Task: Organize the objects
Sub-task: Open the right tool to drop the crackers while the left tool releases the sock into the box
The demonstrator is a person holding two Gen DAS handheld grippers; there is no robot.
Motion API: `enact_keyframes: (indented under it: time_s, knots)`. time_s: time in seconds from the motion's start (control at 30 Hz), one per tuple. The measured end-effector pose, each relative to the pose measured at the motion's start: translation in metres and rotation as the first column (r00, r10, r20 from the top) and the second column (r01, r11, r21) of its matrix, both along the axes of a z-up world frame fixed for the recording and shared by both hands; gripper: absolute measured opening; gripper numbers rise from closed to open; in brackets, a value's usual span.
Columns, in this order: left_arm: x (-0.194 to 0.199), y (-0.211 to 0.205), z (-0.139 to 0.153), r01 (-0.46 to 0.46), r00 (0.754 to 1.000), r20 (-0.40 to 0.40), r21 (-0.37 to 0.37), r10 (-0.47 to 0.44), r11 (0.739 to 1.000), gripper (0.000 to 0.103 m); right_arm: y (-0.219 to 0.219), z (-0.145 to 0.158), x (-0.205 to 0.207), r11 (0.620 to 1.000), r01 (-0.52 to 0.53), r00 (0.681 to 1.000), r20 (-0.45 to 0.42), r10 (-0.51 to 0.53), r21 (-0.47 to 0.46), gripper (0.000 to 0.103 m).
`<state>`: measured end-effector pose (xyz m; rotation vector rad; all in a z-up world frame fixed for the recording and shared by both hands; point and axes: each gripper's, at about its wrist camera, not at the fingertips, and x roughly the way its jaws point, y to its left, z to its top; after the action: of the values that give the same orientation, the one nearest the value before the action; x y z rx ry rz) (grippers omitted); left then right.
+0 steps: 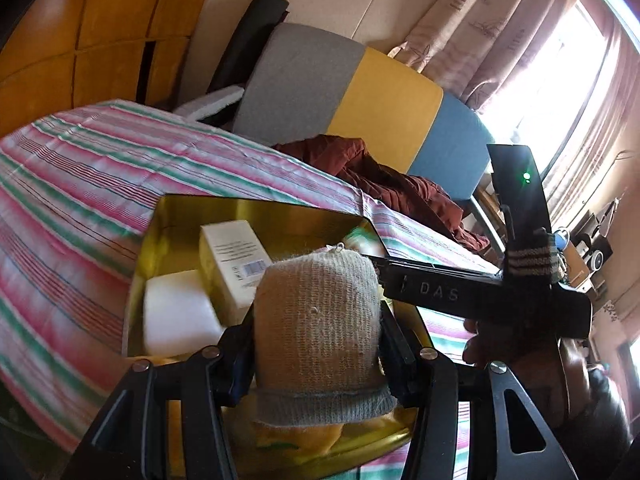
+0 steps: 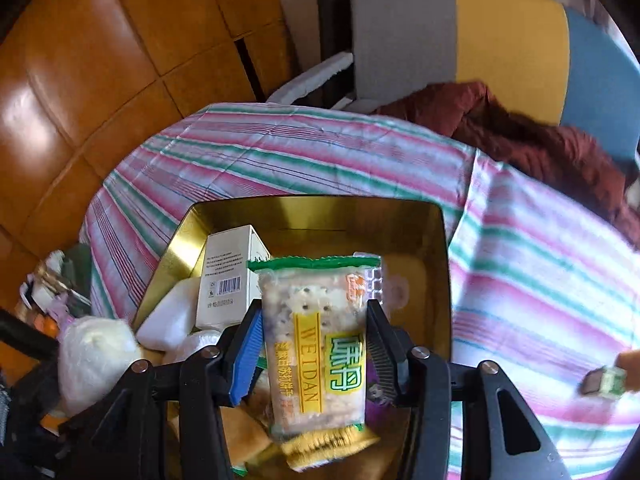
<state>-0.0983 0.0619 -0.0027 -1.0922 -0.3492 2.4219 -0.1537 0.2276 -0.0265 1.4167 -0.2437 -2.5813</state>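
Hovering over a gold metal tin (image 2: 436, 248) on a pink-and-green striped cloth (image 2: 280, 152), the right gripper (image 2: 316, 344) clamps a clear packet of crackers with a yellow label (image 2: 316, 340). The left gripper (image 1: 320, 340) squeezes a rolled beige and grey knitted sock (image 1: 320, 320) above the same tin, which holds a white carton (image 2: 228, 276) and a white block (image 1: 176, 312).

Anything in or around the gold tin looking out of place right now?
One thing: a small green-and-brown packet lies alone on the striped cloth, outside the gold tin that holds the rest. The white box leans askew inside.
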Motion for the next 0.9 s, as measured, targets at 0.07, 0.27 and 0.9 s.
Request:
enact_keyframes:
  time_s: [0.07, 0.27, 0.9]
  knots:
    - [-0.005, 0.006, -0.005, 0.006, 1.000, 0.017, 0.005, -0.006, 1.000, 0.053, 0.006, -0.003, 0.001, 1.000, 0.017, 1.000, -0.001, -0.017, -0.010, 0.050]
    - [-0.017, 0.012, -0.022, -0.014, 0.998, 0.067, 0.000, 0.014, 1.000, 0.053, 0.023, -0.007, 0.012, 0.997, 0.062, 0.998, -0.002, -0.062, -0.038, 0.050]
    - [-0.027, 0.036, -0.040, -0.050, 0.992, 0.107, -0.142, 0.066, 0.989, 0.072, 0.034, -0.007, 0.067, 0.992, 0.121, 0.993, -0.017, -0.120, 0.028, 0.068]
